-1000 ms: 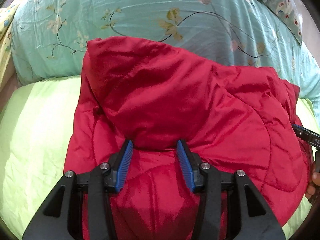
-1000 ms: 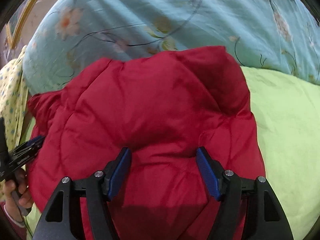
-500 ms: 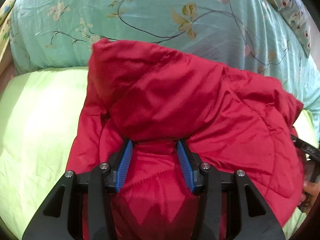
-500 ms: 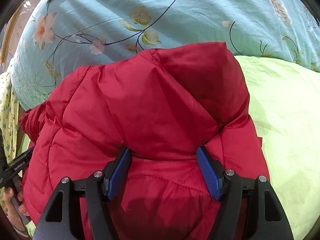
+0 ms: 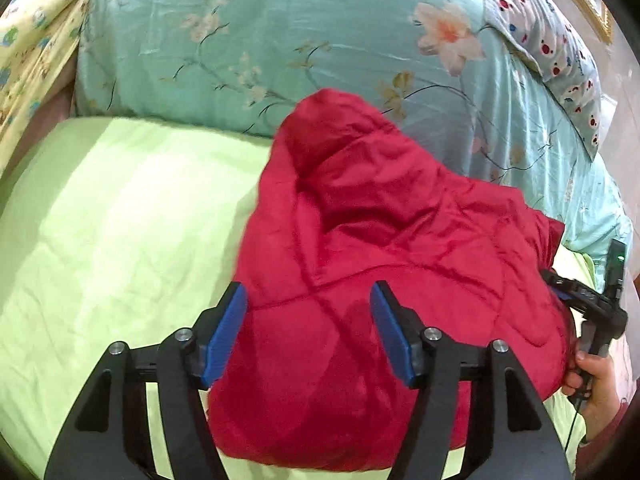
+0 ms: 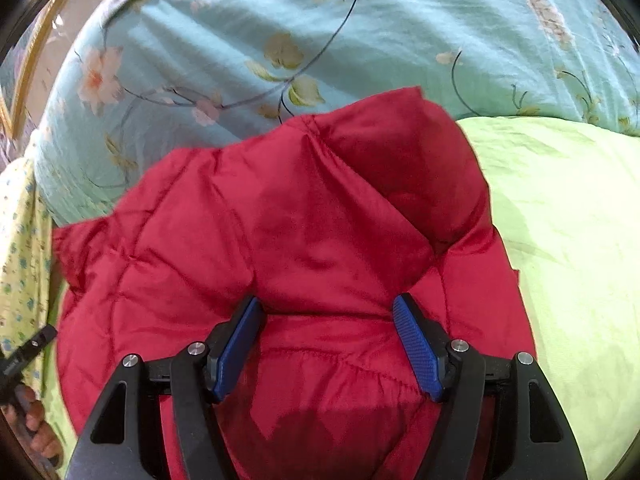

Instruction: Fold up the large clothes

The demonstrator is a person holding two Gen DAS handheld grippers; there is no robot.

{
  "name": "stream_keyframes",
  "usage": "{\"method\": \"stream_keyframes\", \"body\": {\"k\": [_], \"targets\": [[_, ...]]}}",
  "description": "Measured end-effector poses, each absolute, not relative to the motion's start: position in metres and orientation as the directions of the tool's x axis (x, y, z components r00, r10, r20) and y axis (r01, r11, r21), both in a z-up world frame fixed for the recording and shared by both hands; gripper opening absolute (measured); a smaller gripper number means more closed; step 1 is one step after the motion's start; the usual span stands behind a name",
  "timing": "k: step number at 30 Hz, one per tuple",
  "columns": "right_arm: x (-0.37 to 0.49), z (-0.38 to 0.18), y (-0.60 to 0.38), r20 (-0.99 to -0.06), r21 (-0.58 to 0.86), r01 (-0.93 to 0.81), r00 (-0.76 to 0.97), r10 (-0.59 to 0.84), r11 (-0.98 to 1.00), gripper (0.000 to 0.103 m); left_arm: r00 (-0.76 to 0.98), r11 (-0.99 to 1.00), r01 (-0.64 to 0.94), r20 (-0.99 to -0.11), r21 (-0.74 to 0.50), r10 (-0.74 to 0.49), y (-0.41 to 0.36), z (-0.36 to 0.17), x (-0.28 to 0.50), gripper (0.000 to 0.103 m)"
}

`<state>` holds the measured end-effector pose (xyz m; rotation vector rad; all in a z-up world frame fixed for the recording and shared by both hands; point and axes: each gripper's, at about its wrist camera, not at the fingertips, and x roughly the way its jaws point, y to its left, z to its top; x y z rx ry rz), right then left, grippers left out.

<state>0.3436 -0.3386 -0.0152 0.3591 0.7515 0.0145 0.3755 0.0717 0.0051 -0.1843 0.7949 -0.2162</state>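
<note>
A red quilted jacket [image 5: 380, 240] lies bunched on the light green bed sheet [image 5: 100, 220], with a flap folded over its top. My left gripper [image 5: 308, 320] hangs over the jacket's near left edge. Its jaws are opening, and the fabric lies loose below the blue pads [image 5: 224, 328], apart from them. In the right wrist view, my right gripper [image 6: 328, 336] has a thick fold of the jacket [image 6: 280, 220] filling the gap between its pads [image 6: 416, 344]. The right gripper's tip [image 5: 576, 296] also shows at the jacket's right edge, held by a hand [image 5: 592, 376].
A teal floral quilt [image 5: 280, 40] is piled behind the jacket. A dotted pillow [image 5: 552, 48] lies at the back right and a yellow patterned cloth [image 5: 32, 40] at the far left. Bare green sheet [image 6: 568, 220] spreads beside the jacket.
My left gripper let go of the jacket fold, its jaws widened, and it slid left and back, so the jacket now sits right of centre. The right gripper stayed put on its fold.
</note>
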Motion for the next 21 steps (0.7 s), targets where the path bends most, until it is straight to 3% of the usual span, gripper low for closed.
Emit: {"method": "stream_keyframes", "body": {"k": [8, 12, 15, 18, 21], "targets": [[0.294, 0.004, -0.345, -0.639, 0.328, 0.076, 0.752, 0.162, 0.942, 0.077, 0.643, 0.943, 0.102, -0.702, -0.317, -0.306, 0.094, -0.015, 0.372, 0.070], [0.272, 0.007, -0.357, -0.633, 0.328, 0.081, 0.758, 0.156, 0.941, 0.080, 0.629, 0.943, 0.101, -0.714, -0.317, -0.308, 0.097, -0.019, 0.372, 0.080], [0.260, 0.008, -0.373, -0.629, 0.341, 0.100, 0.764, 0.148, 0.935, 0.083, 0.611, 0.931, 0.101, -0.716, -0.352, -0.337, 0.100, -0.023, 0.376, 0.082], [0.254, 0.001, -0.393, -0.634, 0.370, 0.133, 0.759, 0.145, 0.919, 0.093, 0.590, 0.911, 0.107, -0.712, -0.399, -0.381, 0.103, -0.028, 0.379, 0.083], [0.252, -0.012, -0.408, -0.640, 0.419, 0.161, 0.750, 0.165, 0.894, 0.095, 0.564, 0.892, 0.103, -0.712, -0.441, -0.417, 0.107, -0.036, 0.384, 0.086]]}}
